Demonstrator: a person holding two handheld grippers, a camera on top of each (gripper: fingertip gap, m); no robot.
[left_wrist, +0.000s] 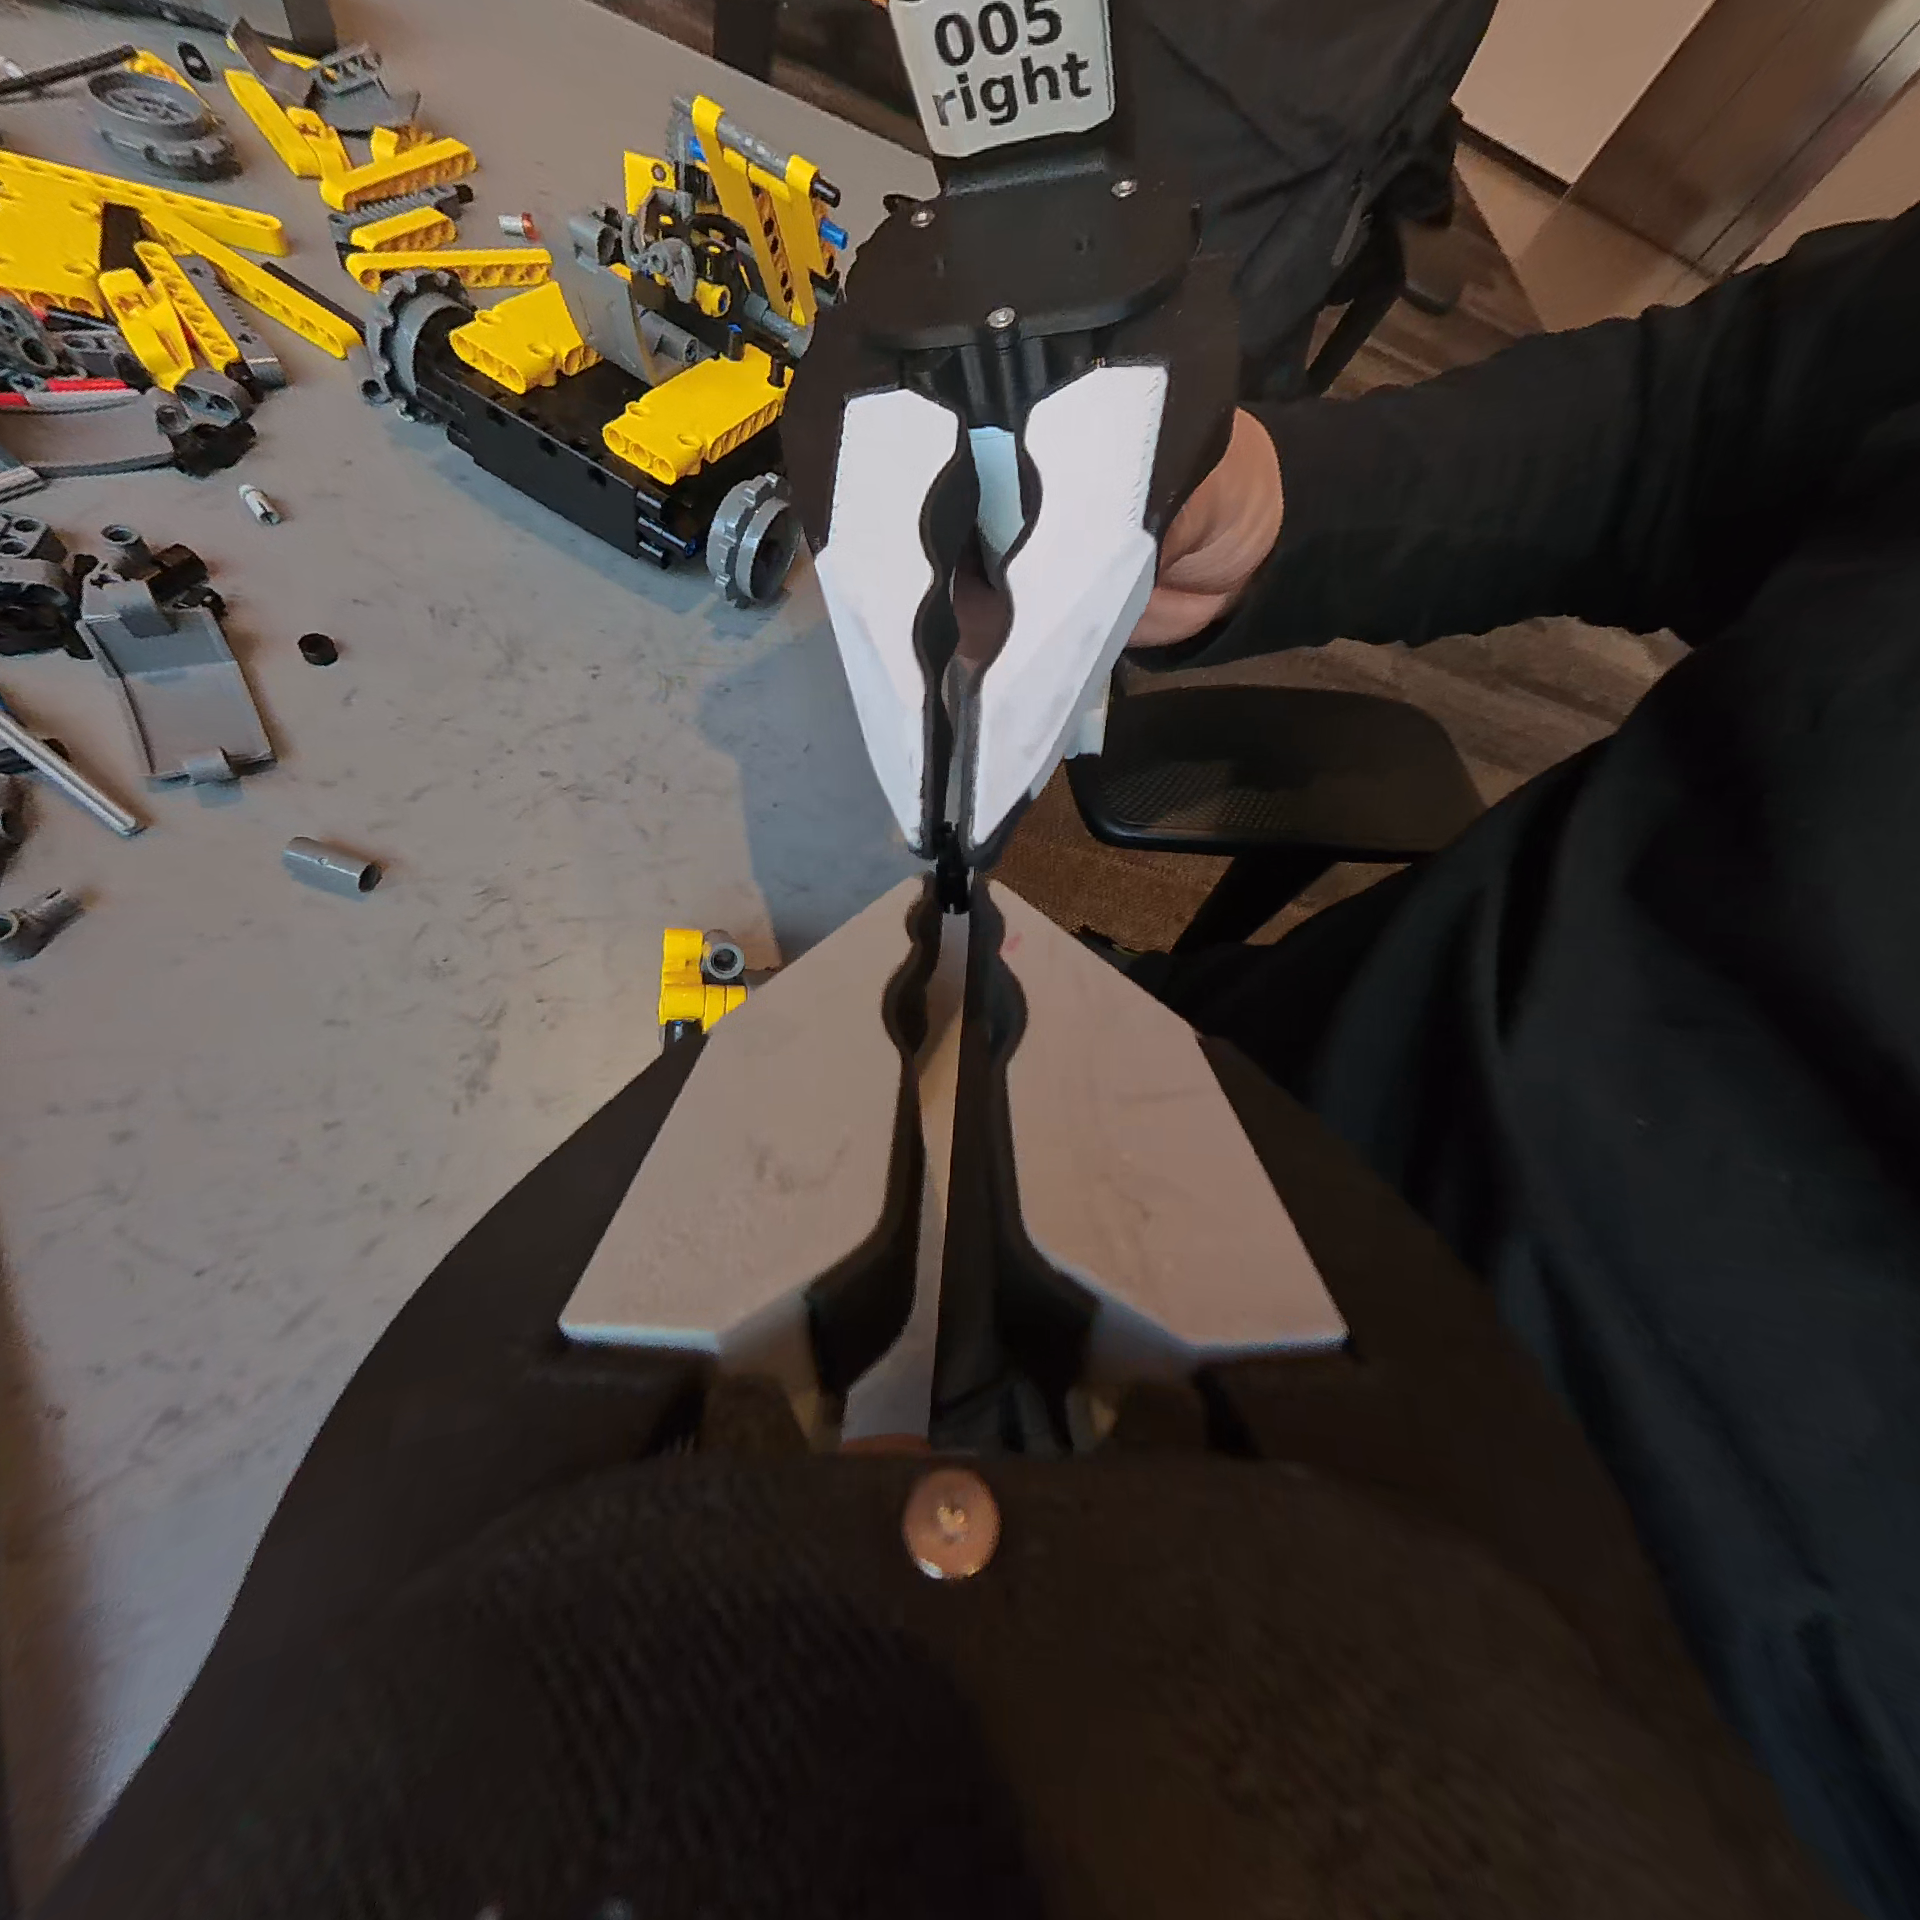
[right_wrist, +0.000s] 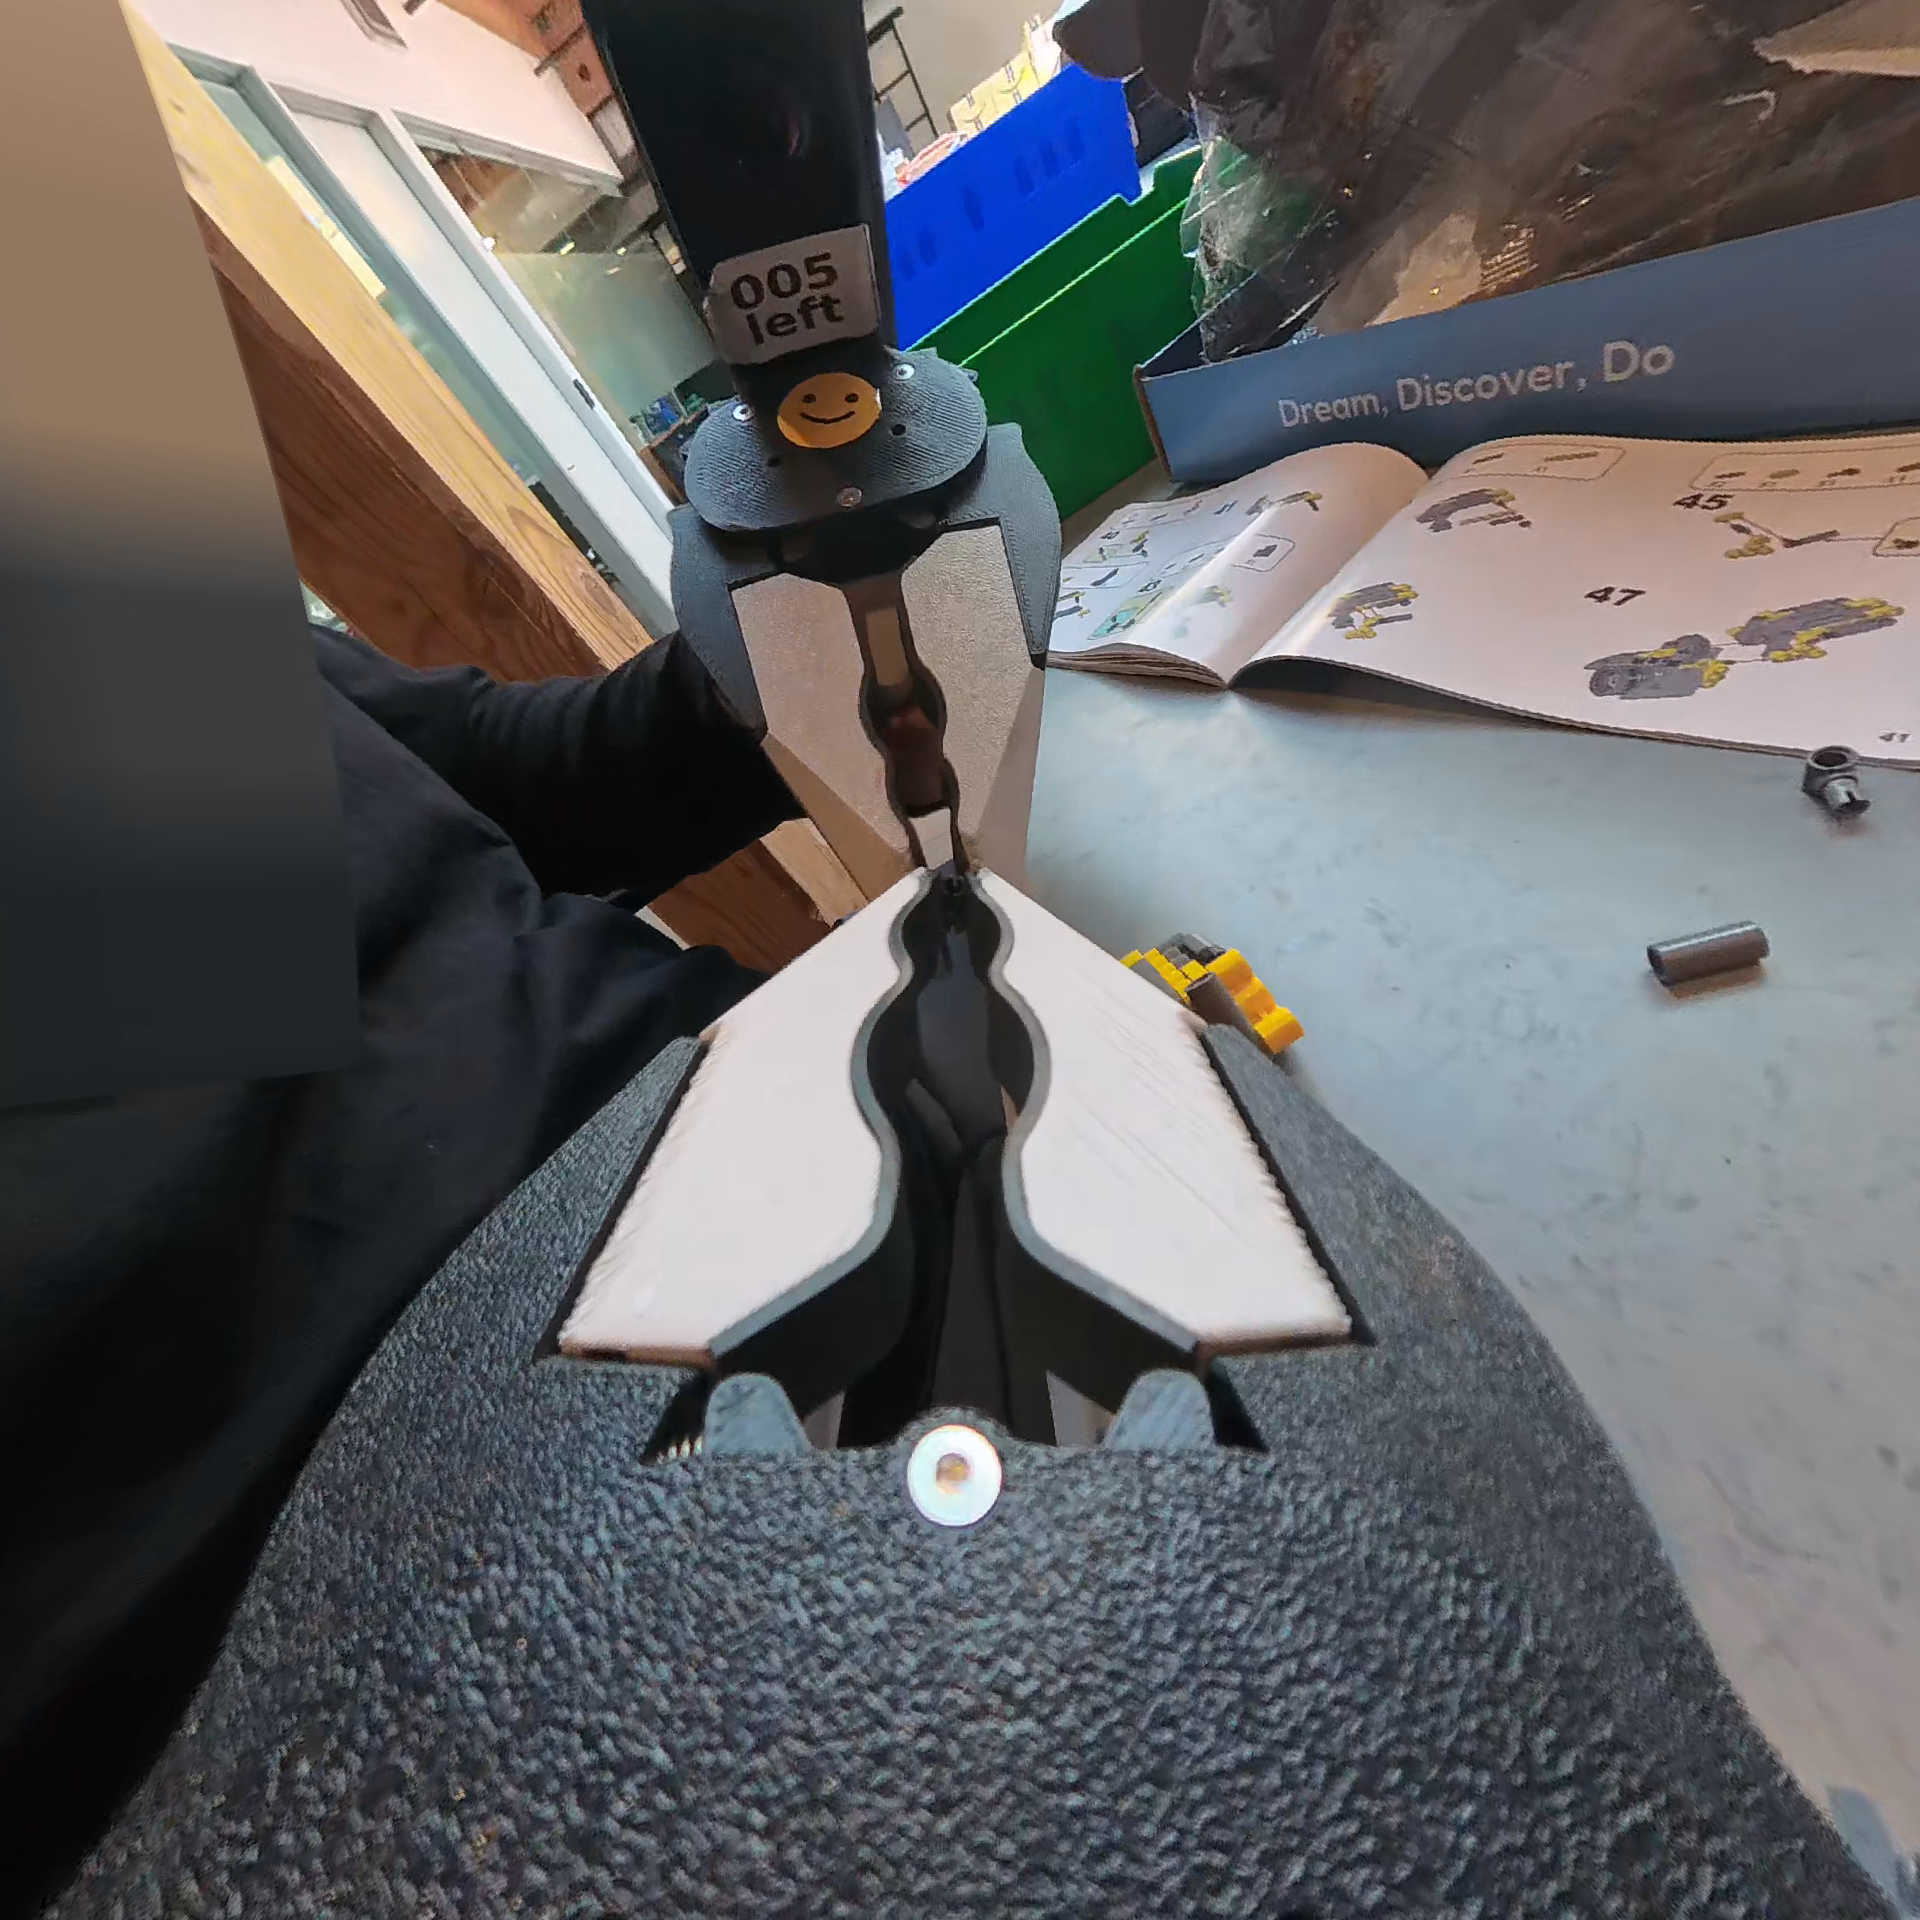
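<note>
My two grippers meet tip to tip just off the grey table's (left_wrist: 468, 1039) edge, over a person's dark lap. My left gripper (left_wrist: 948, 902) is shut, its grey fingers (left_wrist: 790, 1132) pinched together. My right gripper (left_wrist: 948, 844) points back at it, white fingers (left_wrist: 878, 582) shut. A small black pin (left_wrist: 948, 871) bridges the two sets of tips, and each appears to pinch one end. In the right wrist view my right gripper (right_wrist: 951, 883) and left gripper (right_wrist: 940, 854) touch the same black pin (right_wrist: 951, 891), mostly hidden. A small yellow-and-grey assembly (left_wrist: 701, 977) lies on the table beside the tips.
A part-built yellow-and-black vehicle (left_wrist: 623, 384) and several loose yellow beams (left_wrist: 156, 260) cover the far table. A grey tube (left_wrist: 332, 864) (right_wrist: 1707, 954), a grey panel (left_wrist: 177, 675), an open booklet (right_wrist: 1507, 592) and a dark connector (right_wrist: 1834, 779) lie nearby. A black chair (left_wrist: 1299, 769) stands beyond the edge. The tips of both grippers are at nearly the same place. The dark connector (right_wrist: 1834, 779) is about 20 cm from both grippers' fingertips.
</note>
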